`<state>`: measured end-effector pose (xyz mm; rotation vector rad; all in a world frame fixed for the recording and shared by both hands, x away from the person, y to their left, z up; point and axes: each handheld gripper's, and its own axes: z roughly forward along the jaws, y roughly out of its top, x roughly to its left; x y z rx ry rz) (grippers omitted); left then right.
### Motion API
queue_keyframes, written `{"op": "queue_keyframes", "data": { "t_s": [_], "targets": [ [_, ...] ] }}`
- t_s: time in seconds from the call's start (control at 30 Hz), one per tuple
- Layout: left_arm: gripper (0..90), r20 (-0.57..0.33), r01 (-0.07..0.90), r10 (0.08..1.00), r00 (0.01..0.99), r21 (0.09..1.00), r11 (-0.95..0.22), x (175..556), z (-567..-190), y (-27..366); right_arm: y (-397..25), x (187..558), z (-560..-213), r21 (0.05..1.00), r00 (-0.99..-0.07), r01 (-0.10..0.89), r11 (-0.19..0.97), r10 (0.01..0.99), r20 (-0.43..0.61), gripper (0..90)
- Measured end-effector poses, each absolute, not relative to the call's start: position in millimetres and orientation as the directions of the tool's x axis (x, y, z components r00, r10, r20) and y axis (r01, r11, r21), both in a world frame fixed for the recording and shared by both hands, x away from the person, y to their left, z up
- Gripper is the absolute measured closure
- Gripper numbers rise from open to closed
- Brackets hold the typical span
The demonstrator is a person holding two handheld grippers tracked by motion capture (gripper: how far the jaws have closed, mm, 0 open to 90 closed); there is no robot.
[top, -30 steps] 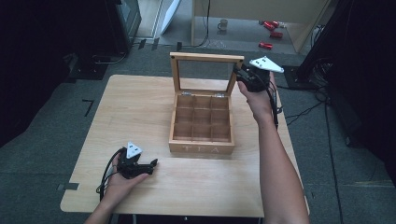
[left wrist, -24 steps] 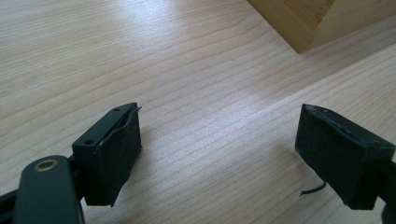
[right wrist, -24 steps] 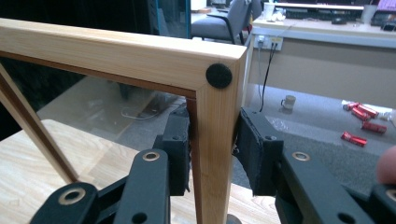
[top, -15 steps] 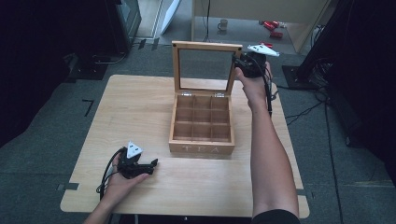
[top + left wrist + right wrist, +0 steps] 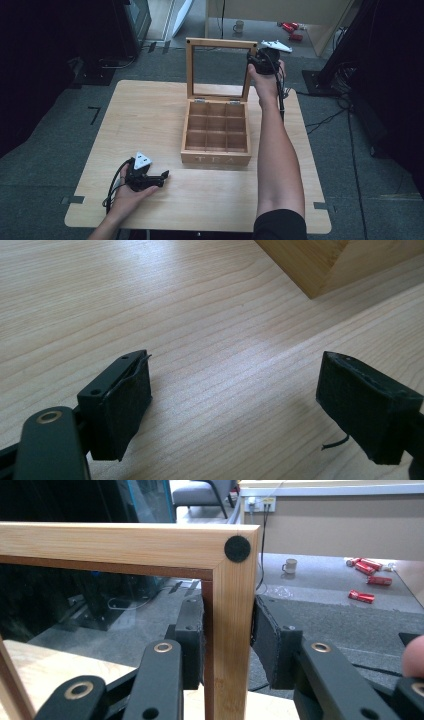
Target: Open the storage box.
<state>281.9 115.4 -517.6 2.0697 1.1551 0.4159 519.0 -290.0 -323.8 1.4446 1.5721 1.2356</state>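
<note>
At the near left of the wooden table, the left gripper rests on the tabletop in the person's left hand, its jaws spread wide apart with nothing between them. In the left gripper view the bare wood grain shows between the 2 black pads, and a corner of the wooden box sits just beyond.

Toward the middle of the table stands the tea box, open, its 9 square compartments in 3 rows of 3. Its glass-paned lid stands upright at the back on its hinges.

At the right, the right gripper is held up at the lid's top right corner. In the right gripper view its jaws are clamped on the lid's right-hand upright, 1 pad on each side, just below a round black bumper.
</note>
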Motion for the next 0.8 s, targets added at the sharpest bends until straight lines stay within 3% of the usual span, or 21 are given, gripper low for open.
{"op": "queue_keyframes", "data": {
  "t_s": [0.3, 0.47, 0.8],
  "targets": [
    [14.7, -0.062, 0.603, 0.834, 0.548, 0.721, -0.343, 282, -518, 115, -288, 528, -327, 0.930, -0.144, 0.359, -0.084, 0.979, 0.144, 66.8],
    [14.7, -0.060, 0.602, 0.834, 0.548, 0.721, -0.344, 282, -518, 115, -297, 525, -330, 0.918, -0.174, 0.367, -0.149, 0.959, 0.225, 59.8],
    [14.7, -0.047, 0.598, 0.832, 0.552, 0.717, -0.357, 282, -518, 114, -307, 504, -342, 0.917, -0.192, 0.385, -0.110, 0.962, 0.196, 54.3]
  ]
}}
